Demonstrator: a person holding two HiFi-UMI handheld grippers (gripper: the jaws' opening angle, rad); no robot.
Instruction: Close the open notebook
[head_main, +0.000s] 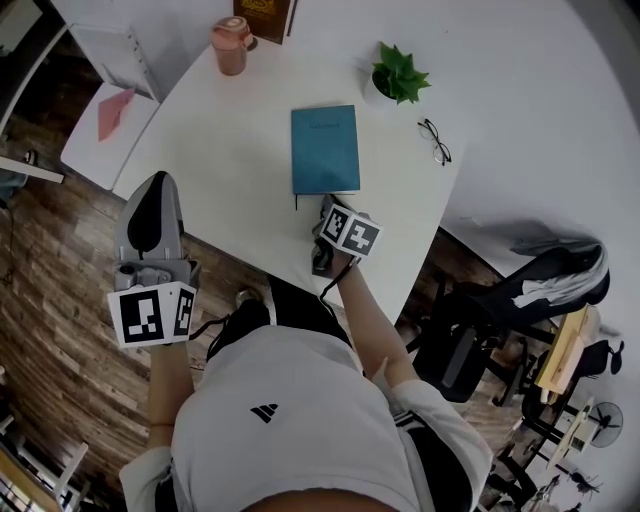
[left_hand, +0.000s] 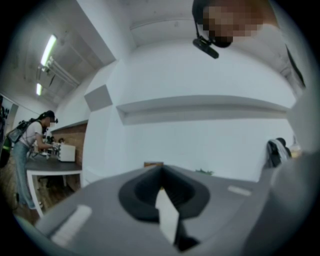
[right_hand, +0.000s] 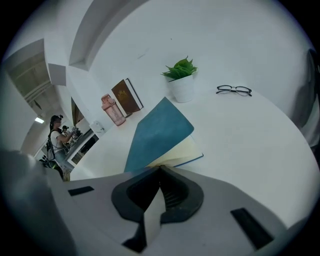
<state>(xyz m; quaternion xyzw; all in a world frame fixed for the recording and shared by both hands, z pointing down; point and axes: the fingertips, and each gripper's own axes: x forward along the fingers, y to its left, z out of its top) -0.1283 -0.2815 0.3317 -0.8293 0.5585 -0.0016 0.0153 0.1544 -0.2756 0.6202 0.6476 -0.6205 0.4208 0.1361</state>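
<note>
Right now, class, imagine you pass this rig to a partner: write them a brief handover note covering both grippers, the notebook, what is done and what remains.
Left gripper: shut, empty, held beside the white table.
Right gripper: shut, empty, tips at the near edge of the teal-covered notebook.
Done: its cover is folded over the cream pages.
Left: the cover gapes at the near side and probably needs pressing flat.
</note>
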